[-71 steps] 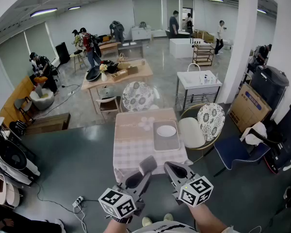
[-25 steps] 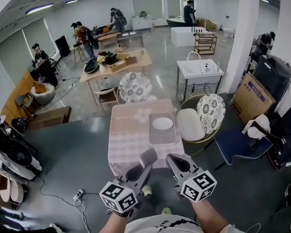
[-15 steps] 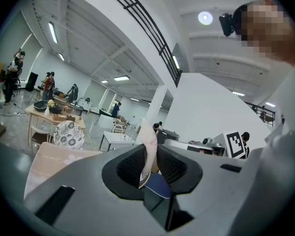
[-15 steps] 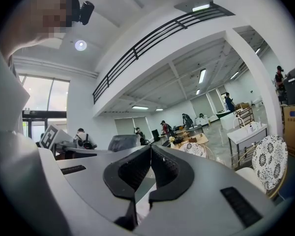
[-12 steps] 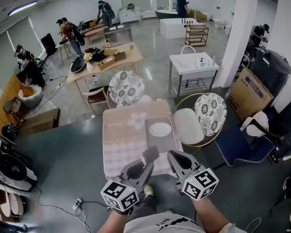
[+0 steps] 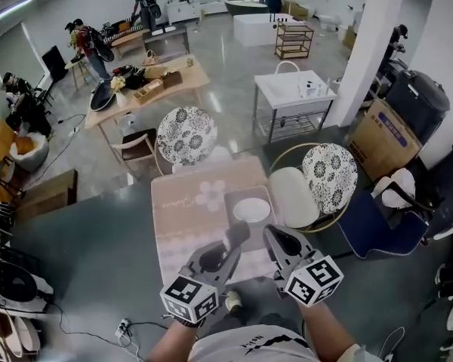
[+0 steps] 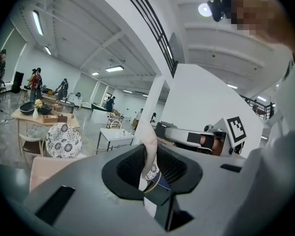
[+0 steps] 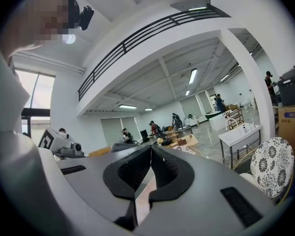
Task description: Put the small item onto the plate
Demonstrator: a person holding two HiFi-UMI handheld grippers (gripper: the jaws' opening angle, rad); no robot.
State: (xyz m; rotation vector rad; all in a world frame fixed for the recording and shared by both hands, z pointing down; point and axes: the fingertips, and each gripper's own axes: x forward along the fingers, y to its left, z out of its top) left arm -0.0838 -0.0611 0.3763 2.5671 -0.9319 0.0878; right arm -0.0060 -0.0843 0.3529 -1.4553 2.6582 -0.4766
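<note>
A white plate (image 6: pixel 251 210) lies on a grey tray (image 6: pixel 234 200) at the right side of a table (image 6: pixel 181 217) with a checked cloth. I cannot make out any small item on the table or in either gripper. Both grippers are held side by side over the table's near edge. My left gripper (image 6: pixel 236 232) (image 7: pixel 150 149) has its jaws a narrow gap apart, and only the room behind shows through that gap. The pads of my right gripper (image 6: pixel 272 234) (image 8: pixel 149 149) meet at the tips with nothing between them.
A patterned round chair (image 6: pixel 183 136) stands behind the table. To its right are a wire-framed chair with a patterned back (image 6: pixel 328 176) and a blue seat (image 6: pixel 370 217). A white pillar (image 6: pixel 370 44) and a cardboard box (image 6: pixel 389 142) rise at the right. People work at far tables.
The table, tray and plate have come nearer and now sit partly under the gripper tips. Both grippers keep the same pose and the same jaw gap.
</note>
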